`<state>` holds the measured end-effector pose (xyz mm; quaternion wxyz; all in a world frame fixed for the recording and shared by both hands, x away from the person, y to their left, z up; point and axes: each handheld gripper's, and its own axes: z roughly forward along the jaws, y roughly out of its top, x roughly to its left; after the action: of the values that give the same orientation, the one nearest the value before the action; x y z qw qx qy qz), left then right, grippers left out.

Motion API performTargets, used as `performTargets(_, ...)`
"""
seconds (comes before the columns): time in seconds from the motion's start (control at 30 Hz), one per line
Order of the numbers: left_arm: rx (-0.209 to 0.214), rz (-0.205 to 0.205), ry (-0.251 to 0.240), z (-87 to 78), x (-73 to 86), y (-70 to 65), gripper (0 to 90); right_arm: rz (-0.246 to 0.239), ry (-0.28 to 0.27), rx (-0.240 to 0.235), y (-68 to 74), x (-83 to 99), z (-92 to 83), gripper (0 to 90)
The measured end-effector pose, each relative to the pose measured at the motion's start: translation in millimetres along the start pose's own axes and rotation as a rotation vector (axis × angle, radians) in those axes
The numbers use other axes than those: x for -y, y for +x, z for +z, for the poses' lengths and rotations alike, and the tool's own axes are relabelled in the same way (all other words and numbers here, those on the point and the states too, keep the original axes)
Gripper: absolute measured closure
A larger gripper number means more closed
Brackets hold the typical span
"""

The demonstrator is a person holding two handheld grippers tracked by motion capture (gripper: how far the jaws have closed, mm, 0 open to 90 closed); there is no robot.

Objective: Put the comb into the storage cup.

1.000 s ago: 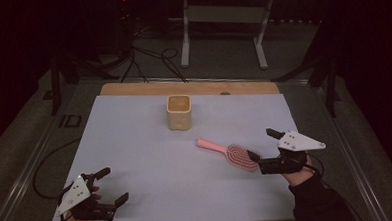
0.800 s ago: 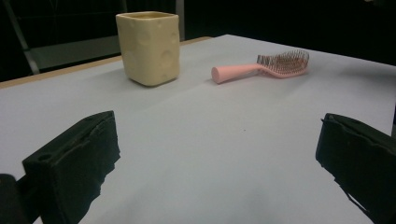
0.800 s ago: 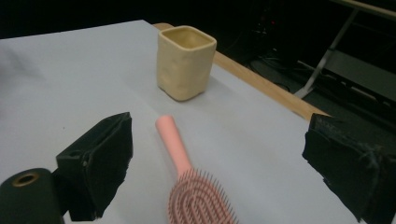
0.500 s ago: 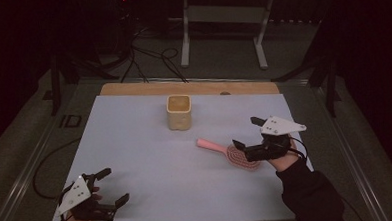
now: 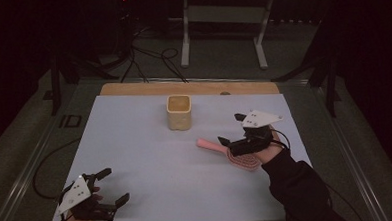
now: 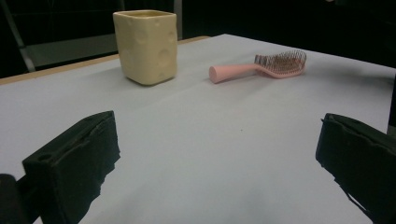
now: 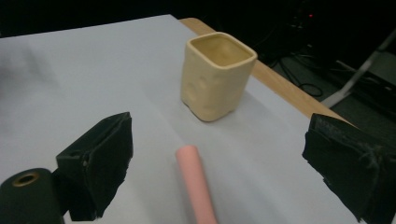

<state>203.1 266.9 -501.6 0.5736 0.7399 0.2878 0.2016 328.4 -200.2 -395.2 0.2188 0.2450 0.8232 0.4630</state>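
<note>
Where jaws gape, pink hairbrush (image 7: 196,182) beneath right hand-held gripper (image 5: 233,128).

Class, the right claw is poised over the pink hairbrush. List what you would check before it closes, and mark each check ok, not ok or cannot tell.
1. Right claw open: ok, jaws spread wide.
2. Hairbrush handle between the jaws: ok in the right gripper view.
3. Jaws low enough to grip the handle: cannot tell.
4. Hairbrush lying flat on the table, bristles up: ok.
5. Yellow cup apart from the brush: ok.
6. Left claw out of the way: ok, open at the near left corner.
</note>
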Motion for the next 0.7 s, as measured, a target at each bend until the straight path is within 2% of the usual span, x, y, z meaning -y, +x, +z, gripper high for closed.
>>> performTargets(0.37,0.003,-0.005,-0.001,0.2,0.0,0.2,0.0,0.022,0.043,-0.055,-0.2,2.6,29.8,9.1)
performTargets(0.5,0.003,-0.006,0.0,0.3,0.2,0.3,0.0,0.025,0.055,-0.057,-0.3,3.4,35.1,9.7)
performTargets(0.53,-0.001,-0.001,-0.002,-0.4,-0.2,0.4,0.0,0.031,0.074,-0.069,-2.5,6.0,43.3,14.2)
performTargets(0.7,0.001,-0.008,-0.003,-0.3,0.3,0.8,0.0,0.047,0.098,-0.074,-5.2,10.5,53.2,18.1)
